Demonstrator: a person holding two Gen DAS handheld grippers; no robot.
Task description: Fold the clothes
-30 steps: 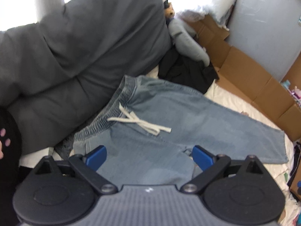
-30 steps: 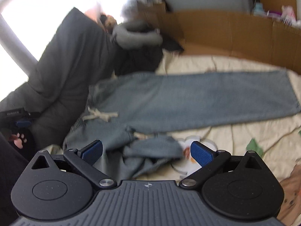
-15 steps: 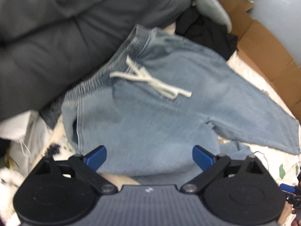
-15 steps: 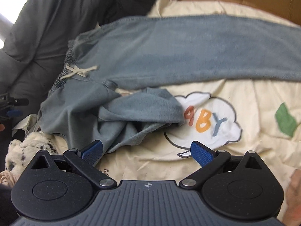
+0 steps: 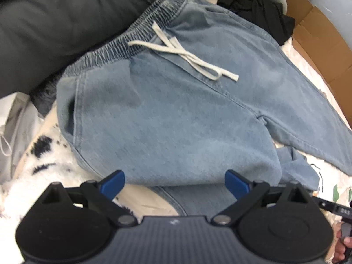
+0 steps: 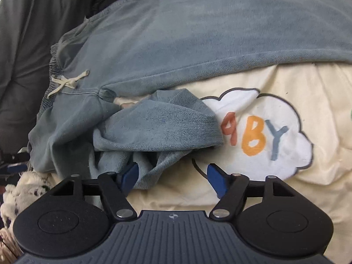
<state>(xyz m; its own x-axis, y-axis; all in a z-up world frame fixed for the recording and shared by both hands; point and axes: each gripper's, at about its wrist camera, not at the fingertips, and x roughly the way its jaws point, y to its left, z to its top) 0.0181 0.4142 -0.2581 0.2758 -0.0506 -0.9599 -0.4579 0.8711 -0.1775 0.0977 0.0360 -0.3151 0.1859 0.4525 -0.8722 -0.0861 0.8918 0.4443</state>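
Light blue denim pants (image 5: 176, 114) lie on a cream sheet, with the elastic waistband (image 5: 136, 37) and white drawstring (image 5: 187, 55) at the far left. My left gripper (image 5: 175, 184) hovers open just over the near hip, with folded fabric under it. In the right wrist view one leg of the pants (image 6: 198, 33) stretches flat to the right, and the other leg (image 6: 162, 123) is crumpled in a heap. My right gripper (image 6: 173, 176) is open but narrowed. Its left finger (image 6: 129, 173) touches the heap's lower edge, and the right one is over bare sheet.
A dark grey duvet (image 5: 55, 22) bulges behind the waistband. A black garment (image 5: 259, 6) and cardboard (image 5: 319, 39) lie at the far right. A white spotted plush (image 5: 44, 154) sits left of the pants. A cloud print (image 6: 259, 132) marks the sheet (image 6: 286, 198).
Both grippers have dropped closer to the pants. The right gripper's fingers have narrowed and now reach the crumpled leg's lower edge.
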